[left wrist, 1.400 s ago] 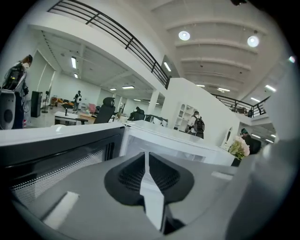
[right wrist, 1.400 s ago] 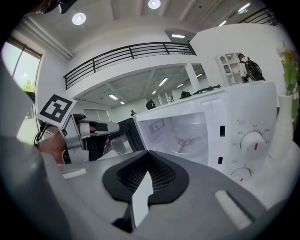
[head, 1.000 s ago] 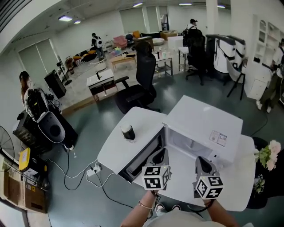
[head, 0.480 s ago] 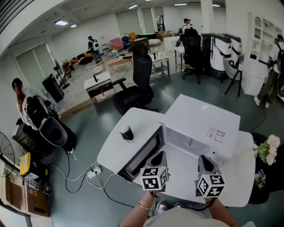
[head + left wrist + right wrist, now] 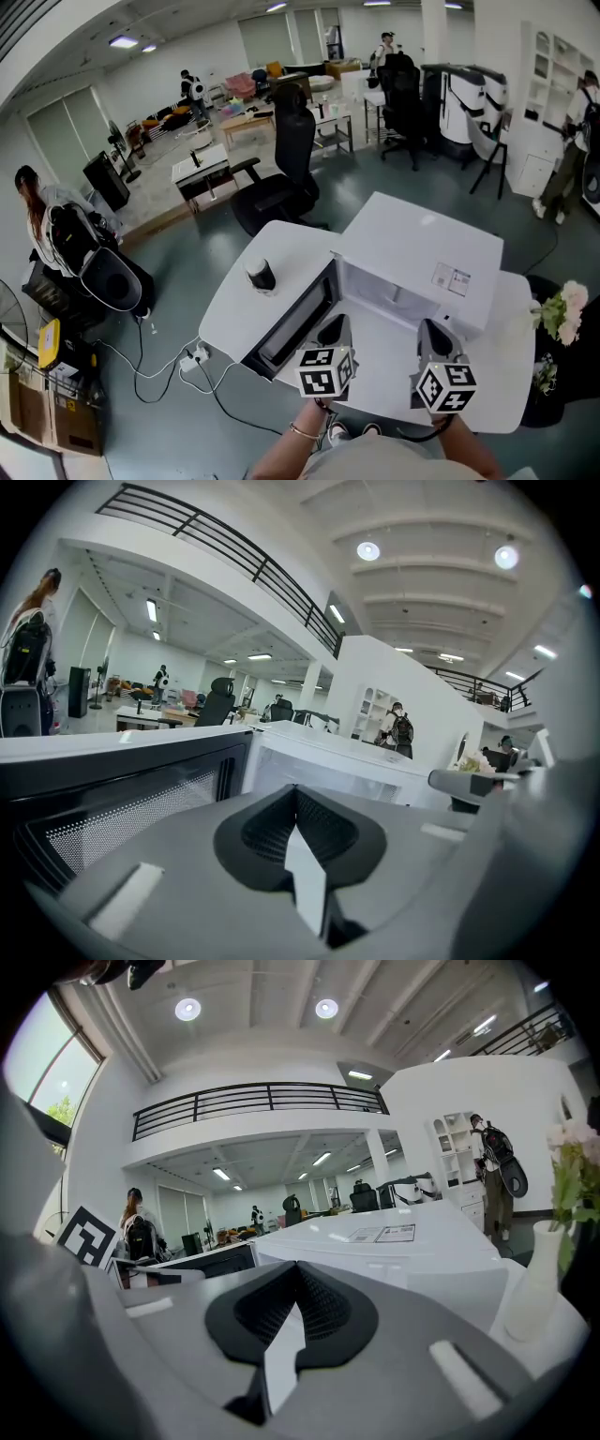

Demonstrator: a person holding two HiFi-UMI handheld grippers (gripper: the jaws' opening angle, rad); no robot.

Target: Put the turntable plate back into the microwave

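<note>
Head view: microwave (image 5: 422, 253) sat on white surface (image 5: 234, 323), door (image 5: 295, 319) swung open leftward. Left gripper (image 5: 335, 326) and right gripper (image 5: 434, 328) hovered just before the cavity, jaws together, nothing held. Dark cup (image 5: 262, 274) stood beside the door.

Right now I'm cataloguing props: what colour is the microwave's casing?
White; the microwave shows best in head view.

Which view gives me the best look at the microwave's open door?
Head view: the whole microwave door shows, swung open leftward. The left gripper view shows only its mesh window, close up. The right gripper view shows only a dark sliver of it.
</note>
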